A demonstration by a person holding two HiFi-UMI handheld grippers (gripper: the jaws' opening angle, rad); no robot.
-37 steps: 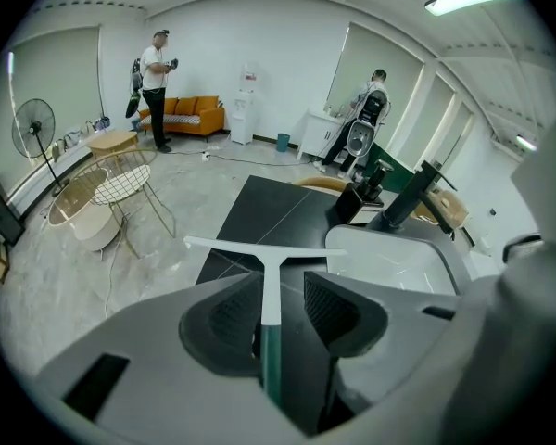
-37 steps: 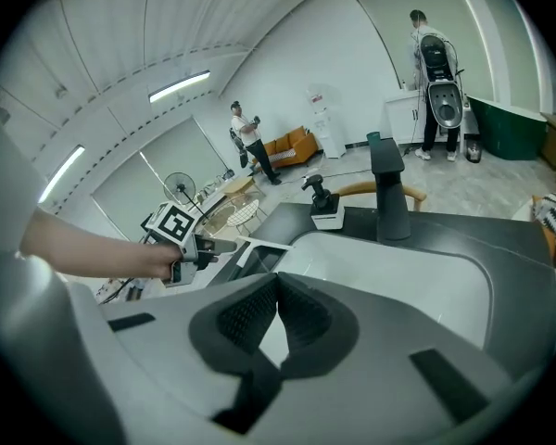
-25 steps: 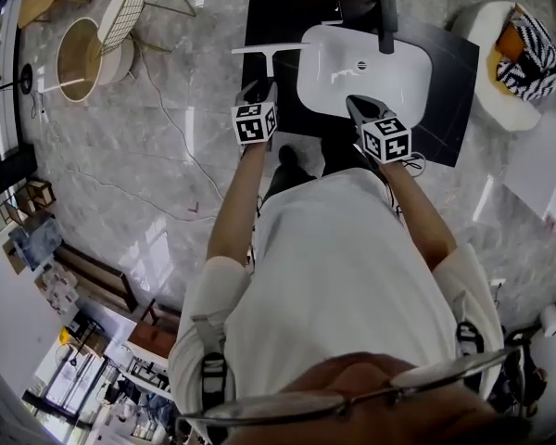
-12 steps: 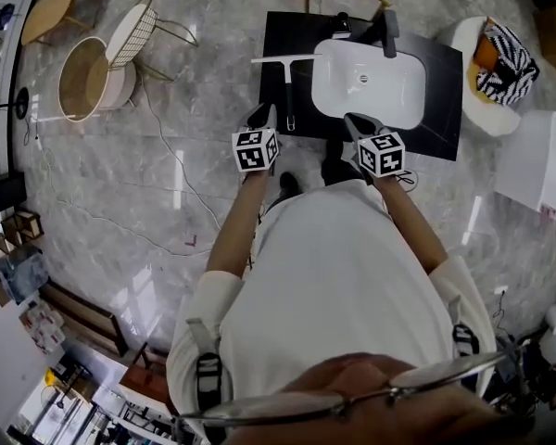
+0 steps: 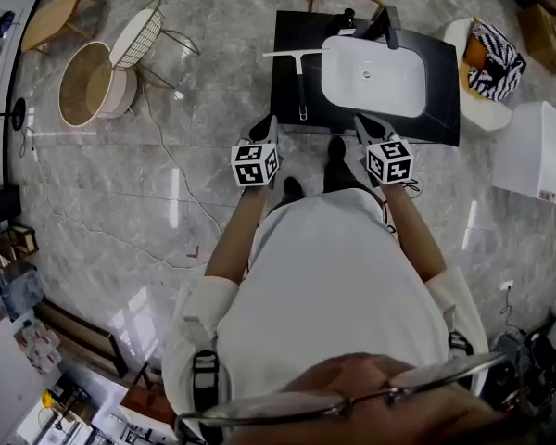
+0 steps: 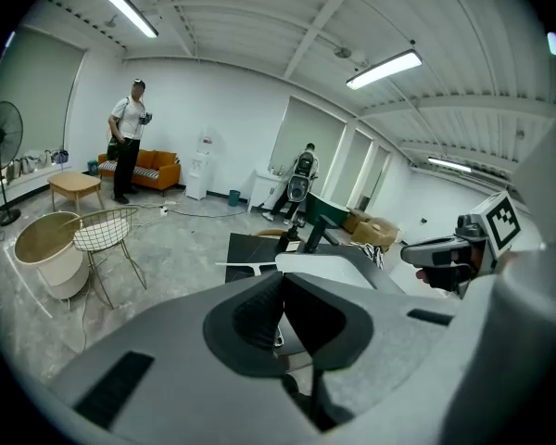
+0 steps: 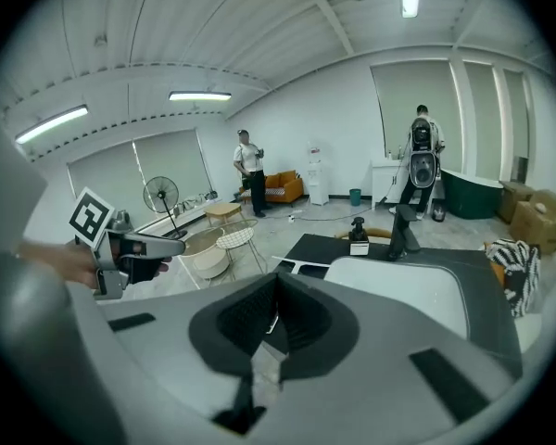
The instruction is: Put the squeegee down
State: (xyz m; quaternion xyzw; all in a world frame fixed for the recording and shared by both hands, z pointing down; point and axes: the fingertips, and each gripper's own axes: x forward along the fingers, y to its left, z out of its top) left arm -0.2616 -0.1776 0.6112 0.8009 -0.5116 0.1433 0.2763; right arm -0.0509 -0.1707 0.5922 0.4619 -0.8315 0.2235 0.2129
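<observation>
The squeegee point(image 5: 297, 70) lies flat on the black counter point(image 5: 440, 109), just left of the white sink point(image 5: 380, 86), with its white blade at the far end and its handle toward me. Nothing touches it. My left gripper point(image 5: 270, 128) hangs in front of the counter's near edge, short of the handle, its jaws shut and empty. My right gripper point(image 5: 362, 123) is level with it before the sink, also shut on nothing. The squeegee's blade point(image 6: 250, 267) shows beyond the left gripper point(image 6: 283, 306), and the squeegee point(image 7: 296, 263) also shows past the right gripper point(image 7: 276, 318).
A black faucet point(image 5: 389, 24) stands behind the sink. On the marble floor to the left are a round wooden tub point(image 5: 85, 83), a wire chair point(image 5: 134, 31) and a loose cable point(image 5: 171, 170). To the right sit a white pouf with striped cloth point(image 5: 493, 58) and a white box point(image 5: 537, 151). A person point(image 6: 128, 137) stands far back.
Both grippers have drawn back from the counter toward my body. The squeegee stays lying beside the sink, now farther from the left gripper.
</observation>
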